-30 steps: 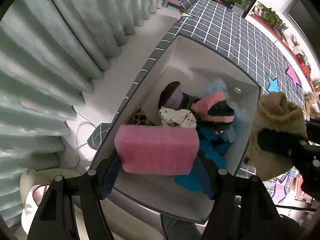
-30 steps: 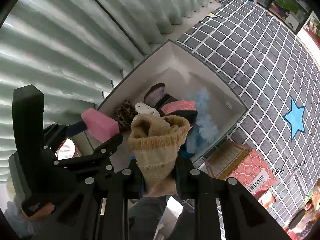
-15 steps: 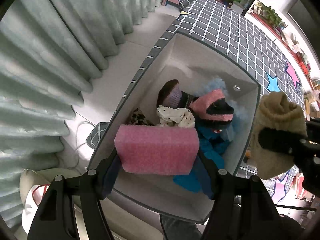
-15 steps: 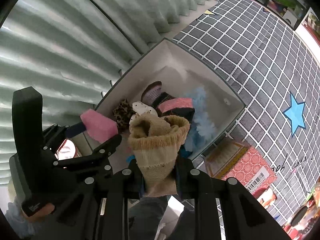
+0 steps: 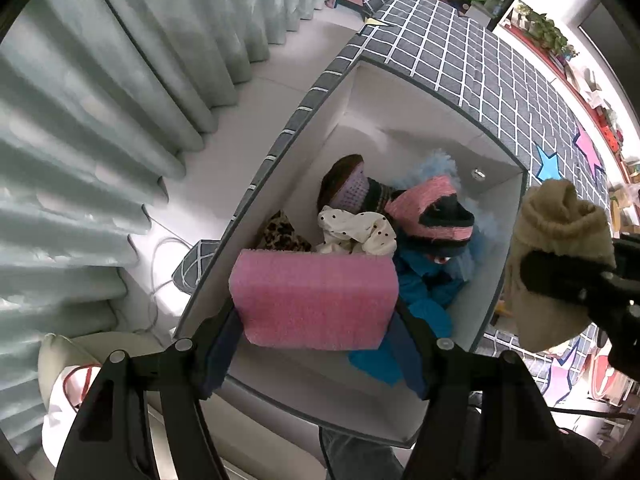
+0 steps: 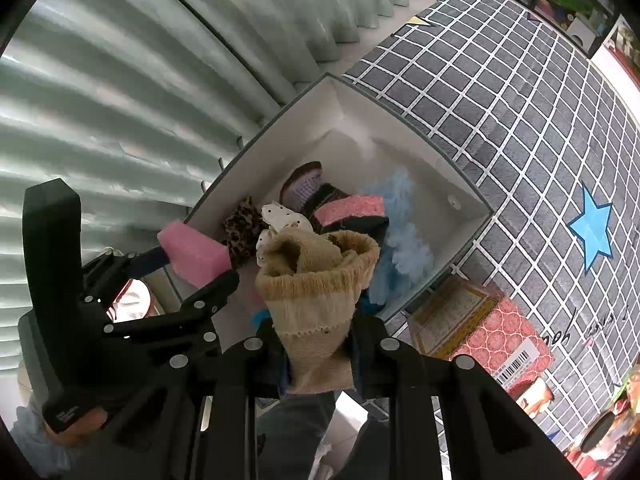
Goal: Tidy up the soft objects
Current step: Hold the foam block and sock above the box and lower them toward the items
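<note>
My left gripper is shut on a pink sponge and holds it above the near end of a white open box. The sponge also shows in the right wrist view. My right gripper is shut on a rolled beige sock, held above the box's near right side; the sock shows in the left wrist view. Inside the box lie a pink and black knit sock, a white dotted cloth, a leopard-print piece, a purple and brown sock and blue fluffy fabric.
The box sits at the edge of a grey grid-patterned tablecloth with a blue star. A red patterned carton lies right of the box. Pale green curtains hang to the left, over a white floor with a cable.
Both grippers keep their holds. The views have shifted slightly, with the box sitting a little farther below both grippers.
</note>
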Demonstrator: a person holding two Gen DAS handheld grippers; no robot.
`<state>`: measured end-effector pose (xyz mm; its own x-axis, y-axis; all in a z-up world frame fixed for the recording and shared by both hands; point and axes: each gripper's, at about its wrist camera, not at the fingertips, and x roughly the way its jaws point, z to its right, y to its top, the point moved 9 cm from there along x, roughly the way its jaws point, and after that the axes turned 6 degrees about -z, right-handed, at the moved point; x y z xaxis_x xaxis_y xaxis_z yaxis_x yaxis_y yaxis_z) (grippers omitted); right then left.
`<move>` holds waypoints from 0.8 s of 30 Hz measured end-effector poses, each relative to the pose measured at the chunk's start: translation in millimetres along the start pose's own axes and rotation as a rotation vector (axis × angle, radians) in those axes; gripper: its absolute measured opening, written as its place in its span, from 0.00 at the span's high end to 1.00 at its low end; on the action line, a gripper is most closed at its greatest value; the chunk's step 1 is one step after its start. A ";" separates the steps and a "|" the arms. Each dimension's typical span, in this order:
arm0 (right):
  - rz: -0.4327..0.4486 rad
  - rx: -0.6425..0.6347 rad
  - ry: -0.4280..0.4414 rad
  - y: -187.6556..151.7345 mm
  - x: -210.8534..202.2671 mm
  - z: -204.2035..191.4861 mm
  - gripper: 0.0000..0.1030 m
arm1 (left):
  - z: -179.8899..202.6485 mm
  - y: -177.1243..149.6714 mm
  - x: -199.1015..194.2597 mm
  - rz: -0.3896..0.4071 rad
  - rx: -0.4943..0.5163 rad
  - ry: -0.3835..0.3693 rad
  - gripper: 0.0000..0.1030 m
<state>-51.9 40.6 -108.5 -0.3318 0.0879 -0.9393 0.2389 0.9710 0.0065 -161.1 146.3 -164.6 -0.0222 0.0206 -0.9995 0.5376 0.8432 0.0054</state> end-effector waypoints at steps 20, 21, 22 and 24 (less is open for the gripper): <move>-0.008 -0.002 0.005 0.5 1.3 -0.2 0.77 | 1.3 1.4 1.6 -0.003 0.003 0.003 0.30; -0.008 -0.001 0.005 0.4 1.6 -0.2 0.77 | 1.2 1.3 1.8 -0.004 0.002 0.003 0.30; -0.009 0.000 0.006 0.4 1.9 0.0 0.77 | 1.4 1.3 1.7 -0.004 0.002 0.002 0.30; -0.011 0.003 0.007 0.2 2.3 0.2 0.77 | 1.4 1.4 1.8 -0.004 0.002 0.003 0.30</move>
<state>-52.4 40.9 -110.7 -0.3411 0.0792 -0.9367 0.2379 0.9713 -0.0045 -159.3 146.7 -166.5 -0.0267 0.0188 -0.9995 0.5393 0.8421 0.0014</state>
